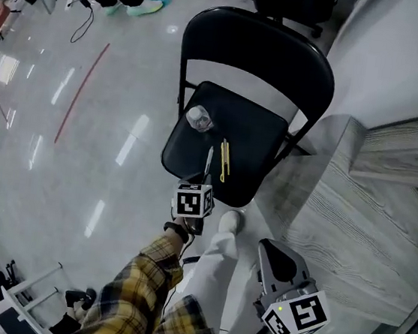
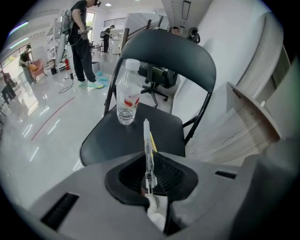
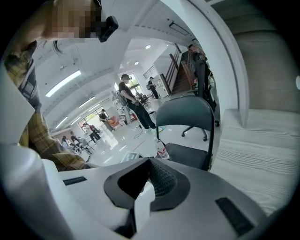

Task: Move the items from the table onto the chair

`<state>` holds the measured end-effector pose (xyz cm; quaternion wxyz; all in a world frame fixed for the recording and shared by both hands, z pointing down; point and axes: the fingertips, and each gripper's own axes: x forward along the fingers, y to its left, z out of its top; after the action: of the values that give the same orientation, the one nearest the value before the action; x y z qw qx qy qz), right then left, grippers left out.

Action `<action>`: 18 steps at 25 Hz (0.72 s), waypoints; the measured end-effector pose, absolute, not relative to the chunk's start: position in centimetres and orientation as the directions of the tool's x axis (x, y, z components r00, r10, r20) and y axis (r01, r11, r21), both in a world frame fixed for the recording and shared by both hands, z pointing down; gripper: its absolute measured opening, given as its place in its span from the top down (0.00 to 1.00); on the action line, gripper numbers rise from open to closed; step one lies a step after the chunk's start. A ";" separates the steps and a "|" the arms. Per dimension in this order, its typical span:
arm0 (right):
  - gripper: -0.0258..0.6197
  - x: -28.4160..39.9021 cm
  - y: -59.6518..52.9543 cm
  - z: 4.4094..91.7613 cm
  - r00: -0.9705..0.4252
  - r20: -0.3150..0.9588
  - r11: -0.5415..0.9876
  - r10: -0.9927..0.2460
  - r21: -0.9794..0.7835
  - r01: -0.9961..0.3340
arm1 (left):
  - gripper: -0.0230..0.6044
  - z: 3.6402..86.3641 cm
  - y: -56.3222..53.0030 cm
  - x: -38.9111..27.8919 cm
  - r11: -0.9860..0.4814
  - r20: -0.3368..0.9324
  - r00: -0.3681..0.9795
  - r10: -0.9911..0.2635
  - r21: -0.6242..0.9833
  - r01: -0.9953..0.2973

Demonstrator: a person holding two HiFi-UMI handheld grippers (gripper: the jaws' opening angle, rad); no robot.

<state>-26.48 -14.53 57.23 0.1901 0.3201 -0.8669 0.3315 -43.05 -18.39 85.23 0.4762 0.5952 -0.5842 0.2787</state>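
Note:
A black folding chair (image 1: 261, 142) stands in front of me. On its seat are a clear water bottle (image 1: 199, 117), upright at the back left, and a yellow pen (image 1: 224, 161) lying flat. My left gripper (image 1: 203, 180) hovers over the seat's front edge, shut on a slim grey pen (image 1: 209, 159) that points toward the chair back. In the left gripper view the grey pen (image 2: 148, 149) sticks out between the jaws, with the bottle (image 2: 126, 97) beyond it. My right gripper (image 1: 274, 252) hangs low at the right by the table, its jaws together with nothing in them (image 3: 143, 187).
A grey wood-grain table (image 1: 369, 220) fills the right side, beside the chair. My white-trousered leg and shoe (image 1: 230, 220) stand between chair and table. Glossy floor spreads left, with people and office chairs far off.

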 end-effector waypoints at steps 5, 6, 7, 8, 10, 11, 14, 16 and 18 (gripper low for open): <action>0.93 -28.0 -16.3 59.6 -0.750 0.523 0.591 -0.405 -0.477 -0.651 | 0.88 91.3 -19.8 -44.2 0.165 0.913 0.142 -0.381 0.218 -0.962; 0.93 -27.9 -16.5 60.0 -0.752 0.522 0.589 -0.403 -0.481 -0.649 | 0.88 92.5 -19.8 -44.3 0.174 0.918 0.141 -0.370 0.218 -0.960; 0.93 -27.8 -16.6 60.3 -0.754 0.519 0.585 -0.403 -0.487 -0.649 | 0.88 93.6 -19.7 -44.3 0.187 0.922 0.143 -0.359 0.221 -0.957; 0.93 -27.5 -16.8 60.6 -0.755 0.516 0.579 -0.404 -0.495 -0.648 | 0.88 94.6 -19.7 -44.3 0.199 0.926 0.145 -0.350 0.225 -0.954; 0.93 -26.9 -16.8 61.2 -0.759 0.511 0.569 -0.404 -0.509 -0.645 | 0.88 96.0 -19.9 -44.3 0.214 0.930 0.142 -0.340 0.223 -0.951; 0.93 -26.7 -16.9 61.4 -0.760 0.510 0.567 -0.403 -0.512 -0.645 | 0.88 96.3 -20.1 -44.3 0.217 0.932 0.136 -0.337 0.218 -0.952; 0.93 -25.9 -16.8 62.1 -0.755 0.515 0.559 -0.406 -0.514 -0.651 | 0.88 96.9 -20.3 -44.4 0.223 0.937 0.124 -0.326 0.203 -0.953; 0.93 -25.4 -16.7 62.5 -0.749 0.516 0.542 -0.416 -0.520 -0.660 | 0.88 97.3 -19.9 -44.2 0.224 0.943 0.119 -0.311 0.195 -0.955; 0.93 -25.1 -16.6 62.6 -0.742 0.514 0.526 -0.431 -0.525 -0.669 | 0.88 97.4 -19.6 -44.2 0.227 0.947 0.115 -0.299 0.187 -0.956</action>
<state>-25.06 -16.57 62.57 0.1625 0.3204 -0.8583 0.3665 -44.22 -19.55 97.43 0.5201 0.5355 -0.5857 0.3158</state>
